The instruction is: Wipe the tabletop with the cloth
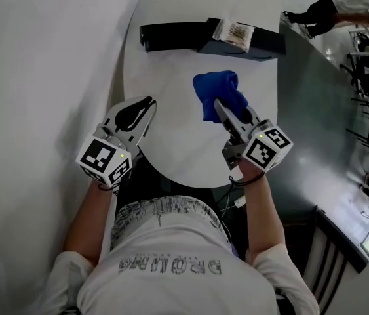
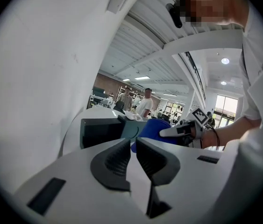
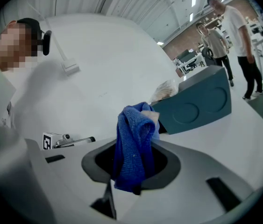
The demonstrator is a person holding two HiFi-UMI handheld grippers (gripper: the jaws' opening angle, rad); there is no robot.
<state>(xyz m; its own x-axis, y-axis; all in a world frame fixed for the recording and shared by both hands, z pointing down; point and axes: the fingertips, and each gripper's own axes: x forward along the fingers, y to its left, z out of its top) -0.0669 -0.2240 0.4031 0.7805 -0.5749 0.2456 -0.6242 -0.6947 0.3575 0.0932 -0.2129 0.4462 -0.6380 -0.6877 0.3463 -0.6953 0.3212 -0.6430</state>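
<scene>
While the right hand-held gripper (image 1: 221, 105) is clamped on the blue cloth (image 1: 217, 88), the left hand-held gripper (image 1: 147, 106) has nothing in it. In the right gripper view, the cloth (image 3: 134, 143) is bunched into a thick fold pinched between the dark pads of that hand-held gripper (image 3: 131, 166). Most of the fabric sticks out past the tips, and a short end hangs back on the near side. From the head view, the bundle spreads just ahead of the right tips over the white round bench (image 1: 171, 146). Whether it presses on the surface cannot be told.

Off to the left of the right hand-held gripper, well apart from it, the left one (image 2: 132, 161) lies low over the near edge of the bench. Its ribbed pads are drawn nearly together, with only a thin slit between them.

Beyond both sets of tips, at the far side of the bench, stands a long dark teal box (image 1: 177, 35). A crumpled wrapper (image 1: 234, 31) lies on top of the box, straight ahead of the right hand-held gripper. In the right gripper view, the box (image 3: 197, 104) sits just behind and to the right of the cloth. Two people (image 3: 225, 29) stand far beyond it.
</scene>
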